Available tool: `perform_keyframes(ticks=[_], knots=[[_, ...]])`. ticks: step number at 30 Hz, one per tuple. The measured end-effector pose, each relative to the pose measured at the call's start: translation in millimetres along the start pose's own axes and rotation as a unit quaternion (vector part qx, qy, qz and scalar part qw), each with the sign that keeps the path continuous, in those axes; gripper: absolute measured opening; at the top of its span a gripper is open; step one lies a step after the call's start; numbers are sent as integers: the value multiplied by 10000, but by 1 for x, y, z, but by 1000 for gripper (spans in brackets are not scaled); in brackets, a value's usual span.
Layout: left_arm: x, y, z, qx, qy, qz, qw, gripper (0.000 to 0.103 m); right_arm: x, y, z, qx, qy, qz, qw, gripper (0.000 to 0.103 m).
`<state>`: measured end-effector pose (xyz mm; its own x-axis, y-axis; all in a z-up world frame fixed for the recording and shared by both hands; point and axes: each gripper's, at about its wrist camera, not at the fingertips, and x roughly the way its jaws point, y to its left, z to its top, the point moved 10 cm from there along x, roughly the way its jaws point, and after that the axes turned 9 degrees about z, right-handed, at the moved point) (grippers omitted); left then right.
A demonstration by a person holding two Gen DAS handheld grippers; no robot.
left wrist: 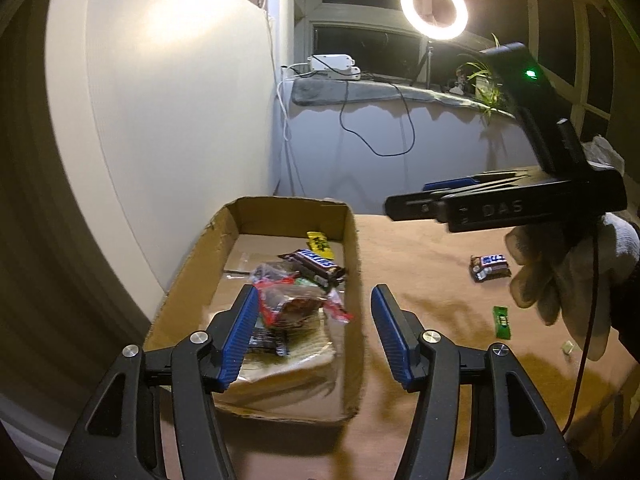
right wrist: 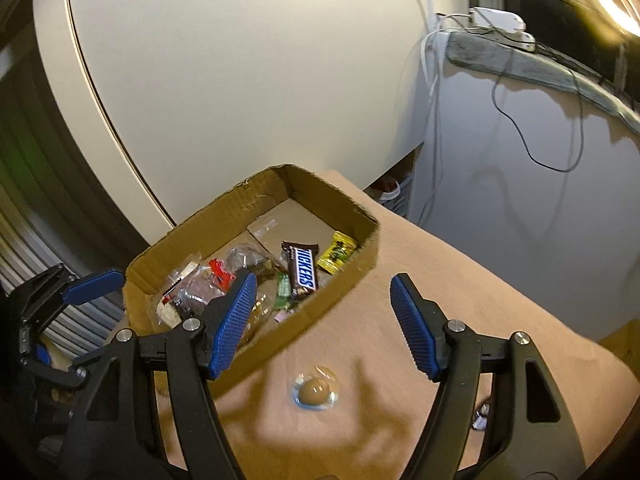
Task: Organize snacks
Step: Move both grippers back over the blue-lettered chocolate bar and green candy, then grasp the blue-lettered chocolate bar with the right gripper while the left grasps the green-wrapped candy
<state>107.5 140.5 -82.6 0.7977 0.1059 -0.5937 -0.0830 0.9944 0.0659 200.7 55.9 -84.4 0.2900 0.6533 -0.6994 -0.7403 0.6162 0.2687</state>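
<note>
Both claws hang spread and empty: the left claw [left wrist: 314, 330] above the snack-filled cardboard box [left wrist: 354, 280], the right claw [right wrist: 322, 326] above a wrapped round candy [right wrist: 315, 393] on the surface [right wrist: 460, 264].

Snacks partly gathered in an open box, others loose on the table

The shallow brown cardboard box [right wrist: 256, 200] holds a brown Snickers bar [right wrist: 302, 270] lying flat, a yellow sachet [right wrist: 337, 257] just beside it near the far wall, a small green packet [right wrist: 283, 290], and clear crinkly wrappers with red print [left wrist: 298, 304]. Outside it lie a small Snickers bar [left wrist: 491, 267], a green packet [left wrist: 502, 322], and a round tan sweet in clear wrap [right wrist: 315, 393].
</note>
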Motion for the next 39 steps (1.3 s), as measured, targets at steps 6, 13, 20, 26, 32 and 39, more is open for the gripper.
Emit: perform_keyframes(ticks=[6, 13, 20, 26, 32, 39], knots=[[-1, -23, -6, 115, 77, -160, 9998, 57, -40, -31, -20, 250, -153, -209, 9994, 72], [2, -62, -14, 350, 225, -451, 9981, 49, -82, -76, -55, 496, -123, -518, 9973, 72], [10, -113, -28, 536, 510, -955, 9927, 38, -107, -117, -93, 774, 12, -717, 9944, 72], [24, -164, -46, 645, 946, -1458, 9827, 33, -101, -136, -116, 601, 361, -618, 9956, 72], [43, -201, -63, 760, 1375, -1637, 9739, 30, -75, -140, -129, 33, 891, -571, 9944, 70], [60, -225, -69, 945, 1627, -1604, 9690, 30, -50, -146, -131, -509, 1231, -492, 9899, 70]])
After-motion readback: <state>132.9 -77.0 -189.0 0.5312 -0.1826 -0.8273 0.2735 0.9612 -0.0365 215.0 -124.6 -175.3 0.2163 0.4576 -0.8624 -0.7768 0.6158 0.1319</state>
